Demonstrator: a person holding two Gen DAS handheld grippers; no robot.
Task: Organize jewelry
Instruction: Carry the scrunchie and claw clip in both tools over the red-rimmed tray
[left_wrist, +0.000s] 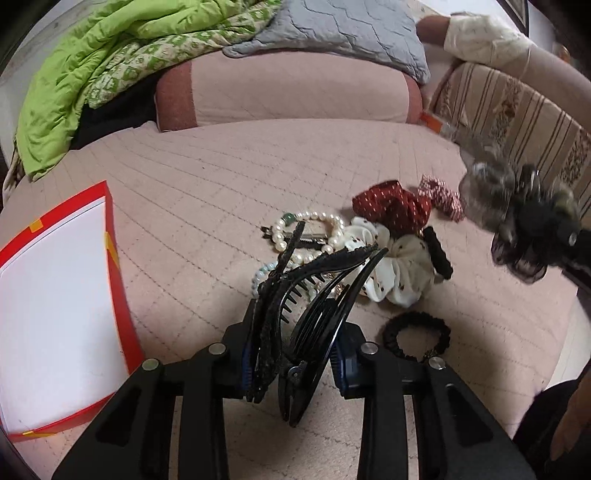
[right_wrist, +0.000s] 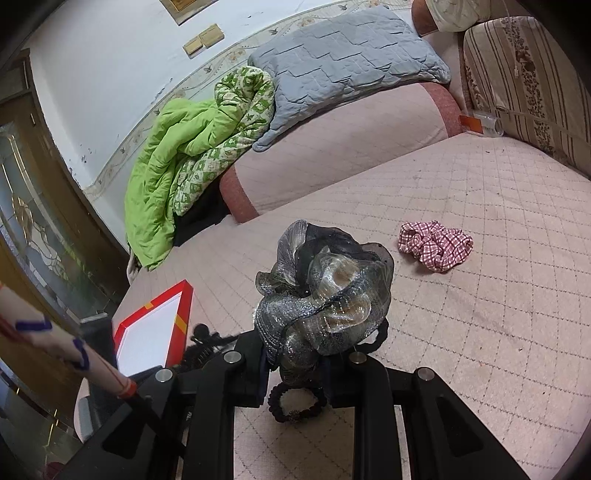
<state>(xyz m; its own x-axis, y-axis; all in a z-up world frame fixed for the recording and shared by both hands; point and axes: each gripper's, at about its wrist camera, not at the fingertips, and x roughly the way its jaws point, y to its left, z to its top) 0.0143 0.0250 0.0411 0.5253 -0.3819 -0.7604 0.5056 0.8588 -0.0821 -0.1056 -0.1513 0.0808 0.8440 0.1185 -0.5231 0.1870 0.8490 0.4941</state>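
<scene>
Only the left wrist view shows the pile on the bed (left_wrist: 258, 177): a pearl bracelet (left_wrist: 332, 221), a white scrunchie (left_wrist: 399, 269) and a dark red dotted scrunchie (left_wrist: 391, 206), all touching, with a black scrunchie (left_wrist: 417, 334) apart at 5 o'clock of them. Only the right wrist view shows the wall, the door and the full spread of the checked scrunchie (right_wrist: 436, 245), lying alone at 2 o'clock of the held piece.

The left hand-held gripper (left_wrist: 295, 350) is closed to a narrow gap on a black hair clip (left_wrist: 314, 291), its pads pressing both sides. The clip is glossy, curved and toothed, its two halves fanned apart; its long axis runs from 6 o'clock up toward 1 o'clock, tips over the pearls.

The right hand-held gripper (right_wrist: 295, 373) is nearly closed on a silver-grey sheer scrunchie (right_wrist: 325, 291), a glittery ruffled bunch with black mesh, held above the bed.

A red-edged box (left_wrist: 55, 295) with a white inside sits at 9 o'clock in the left view.
</scene>
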